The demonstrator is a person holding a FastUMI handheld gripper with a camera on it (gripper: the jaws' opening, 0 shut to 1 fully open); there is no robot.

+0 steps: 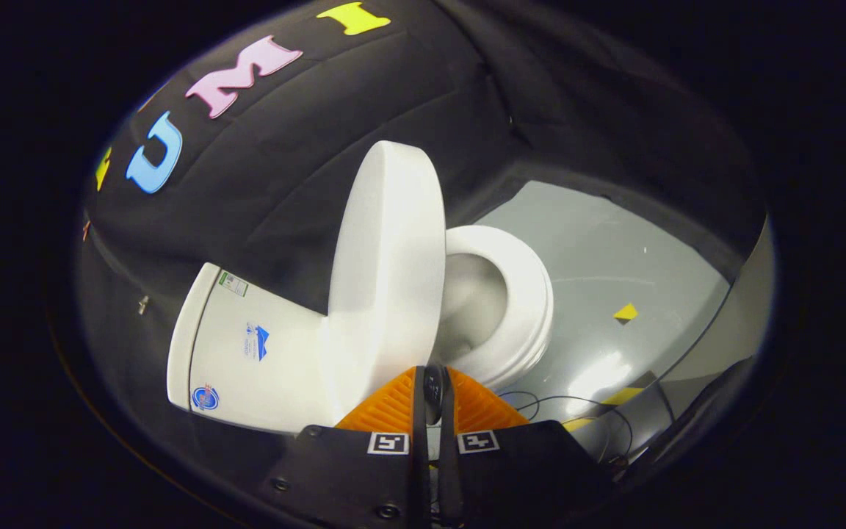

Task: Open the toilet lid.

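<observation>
A white toilet stands against the black cloth wall, seen tilted. Its lid (pixel 386 272) is raised, standing nearly upright against the tank (pixel 247 345), so the seat ring (pixel 518 294) and the bowl (pixel 471 301) lie bare. My gripper (pixel 432 382) is just this side of the lid's lower edge, with its two fingers pressed together and nothing between them. The fingertips reach up to the rim of the lid and the seat; whether they touch I cannot tell.
Grey floor (pixel 614 250) spreads beyond the bowl, with a small yellow marker (pixel 625 312) on it. Thin black cables (pixel 570 404) lie on the floor near my fingers, beside yellow tape (pixel 617 397). The black cloth wall (pixel 283 147) rises behind the tank.
</observation>
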